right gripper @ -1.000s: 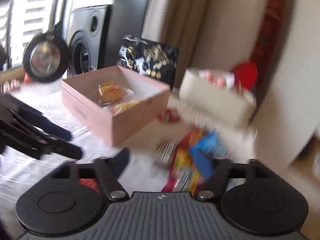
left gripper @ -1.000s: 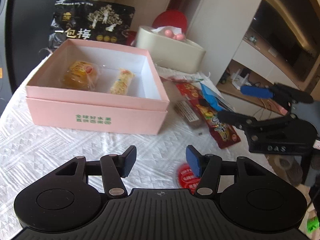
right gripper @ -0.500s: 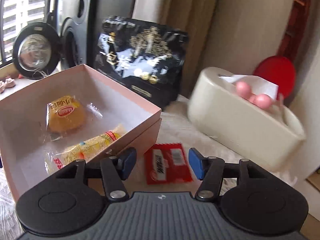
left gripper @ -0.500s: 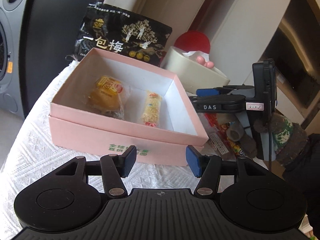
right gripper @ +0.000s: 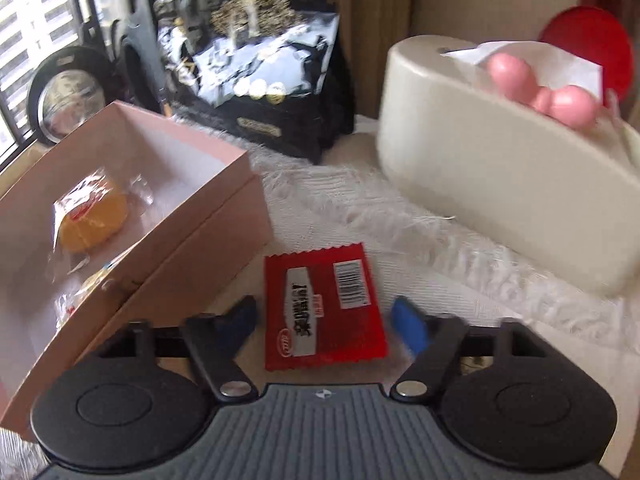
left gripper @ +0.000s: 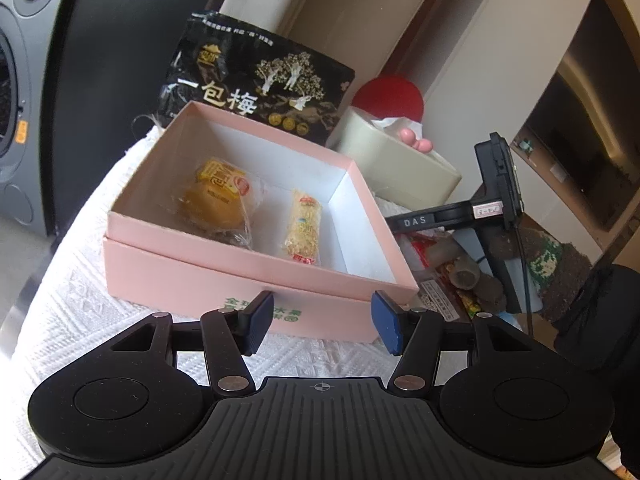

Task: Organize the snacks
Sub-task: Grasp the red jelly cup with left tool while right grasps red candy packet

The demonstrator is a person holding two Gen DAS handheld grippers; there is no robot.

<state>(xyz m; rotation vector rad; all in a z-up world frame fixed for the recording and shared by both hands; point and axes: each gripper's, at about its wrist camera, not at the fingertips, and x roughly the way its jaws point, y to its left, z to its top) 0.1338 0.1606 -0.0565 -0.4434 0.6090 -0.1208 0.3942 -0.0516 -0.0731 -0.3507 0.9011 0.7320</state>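
An open pink box (left gripper: 180,276) on the white cloth holds a wrapped yellow cake (left gripper: 216,196) and a rice bar (left gripper: 305,228). My left gripper (left gripper: 322,322) hangs open just before the box's front wall, nothing between its fingers. A red snack packet (right gripper: 320,280) lies flat on the cloth beside the box's corner (right gripper: 192,248). My right gripper (right gripper: 324,316) points down over it, jaws closing with the packet's near half between them; a gap shows at each pad. The cake (right gripper: 92,224) also shows in the right wrist view.
A black snack bag (right gripper: 256,60) stands behind the box. A cream tissue box (right gripper: 500,200) sits right of the packet, a red round thing (right gripper: 588,40) behind it. Loose snacks (left gripper: 440,280) lie right of the box by a gloved hand (left gripper: 552,264).
My right gripper swung from the loose snack pile to the far side of the box, came down over the red packet, and its jaws narrowed. The left gripper drew closer to the box.
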